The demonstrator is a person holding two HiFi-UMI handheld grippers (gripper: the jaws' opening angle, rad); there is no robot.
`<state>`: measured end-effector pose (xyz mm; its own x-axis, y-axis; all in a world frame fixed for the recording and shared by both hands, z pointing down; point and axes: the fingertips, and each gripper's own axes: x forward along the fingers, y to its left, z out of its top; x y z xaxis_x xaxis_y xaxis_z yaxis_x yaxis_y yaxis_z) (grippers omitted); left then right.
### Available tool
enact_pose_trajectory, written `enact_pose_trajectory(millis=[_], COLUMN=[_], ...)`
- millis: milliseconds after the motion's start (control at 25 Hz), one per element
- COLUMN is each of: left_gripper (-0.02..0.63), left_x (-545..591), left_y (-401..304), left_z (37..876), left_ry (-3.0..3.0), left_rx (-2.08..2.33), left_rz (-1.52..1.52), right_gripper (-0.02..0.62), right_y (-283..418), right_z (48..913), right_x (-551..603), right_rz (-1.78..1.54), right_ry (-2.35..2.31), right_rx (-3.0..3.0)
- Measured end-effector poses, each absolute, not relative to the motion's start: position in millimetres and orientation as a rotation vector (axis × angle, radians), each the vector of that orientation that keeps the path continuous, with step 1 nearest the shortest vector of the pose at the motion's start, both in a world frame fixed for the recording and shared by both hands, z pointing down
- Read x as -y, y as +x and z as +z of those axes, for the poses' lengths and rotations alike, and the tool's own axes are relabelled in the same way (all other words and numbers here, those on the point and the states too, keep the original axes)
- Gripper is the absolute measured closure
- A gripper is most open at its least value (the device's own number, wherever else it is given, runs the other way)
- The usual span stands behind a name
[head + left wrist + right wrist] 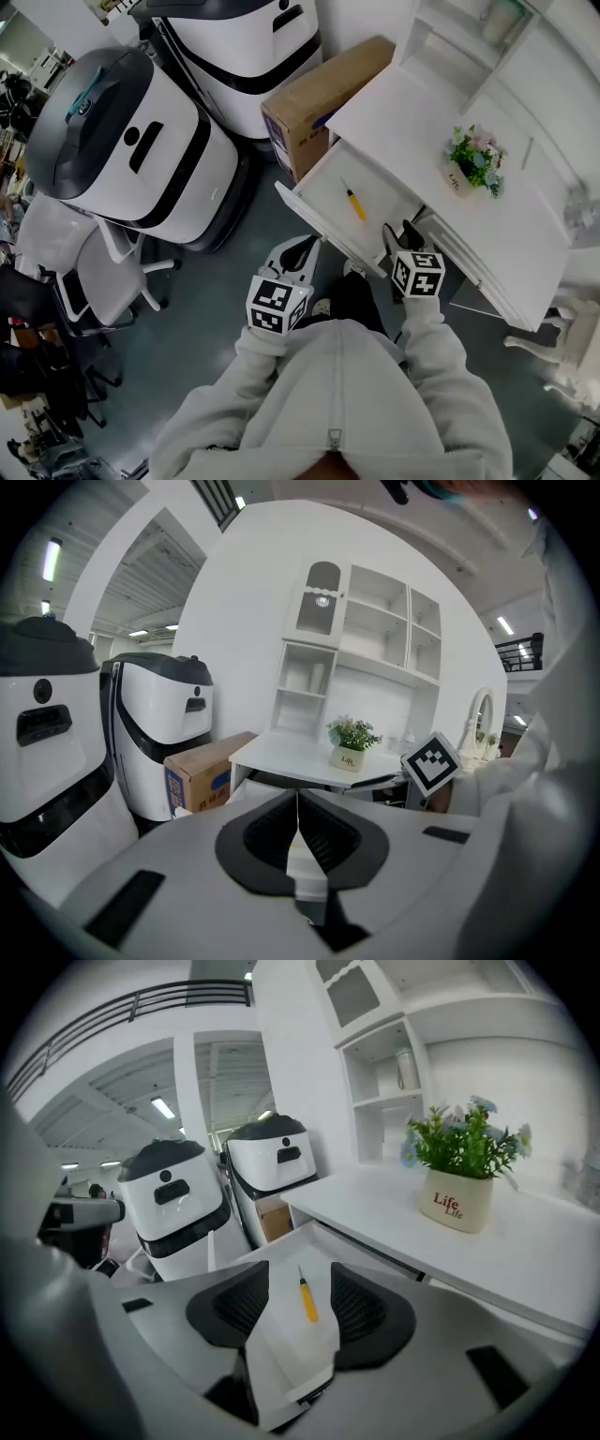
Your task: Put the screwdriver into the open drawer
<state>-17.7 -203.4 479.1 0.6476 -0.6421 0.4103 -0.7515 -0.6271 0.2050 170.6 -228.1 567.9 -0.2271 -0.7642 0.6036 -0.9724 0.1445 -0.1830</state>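
Note:
The yellow-handled screwdriver [353, 202] lies flat inside the open white drawer [317, 217], which is pulled out from under the white desk [412, 117]. In the right gripper view the screwdriver [307, 1299] shows on the drawer floor [278, 1326], framed between the jaws but lower than them. My right gripper [397, 234] hovers open and empty just off the drawer's near right corner. My left gripper [299, 253] is shut on nothing, beside the drawer's front rim on the near left side; its jaws meet in the left gripper view [298, 819].
A cardboard box [319, 94] stands on the floor against the desk's left end. Two large white-and-black machines [141, 155] fill the left side. A potted plant [473, 161] marked "Life" sits on the desk. A white chair [105, 274] stands lower left.

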Motion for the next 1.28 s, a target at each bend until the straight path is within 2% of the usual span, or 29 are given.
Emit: enact_pose_trajectory(millis=[640, 1080, 1280], left_gripper=[0.588, 0.588, 0.588], left_x=[193.5, 191.0, 192.5], left_y=[-7.9, 13.3, 15.2], left_z=[452.5, 416.3, 402.7], left_ry=[2.623, 2.743, 2.784], left_rx=[1.024, 0.970, 0.993], left_rz=[0.333, 0.275, 0.250], right_gripper=[0.402, 0.496, 0.537], right_y=[168.2, 177.6, 181.9], right_z=[453.6, 398.9, 393.2], right_x=[168.8, 137.5, 132.2], right_rz=[0.634, 0.466, 0.490], right_ry=[1.990, 2.108, 2.138], right_rx=[2.169, 2.194, 2.219])
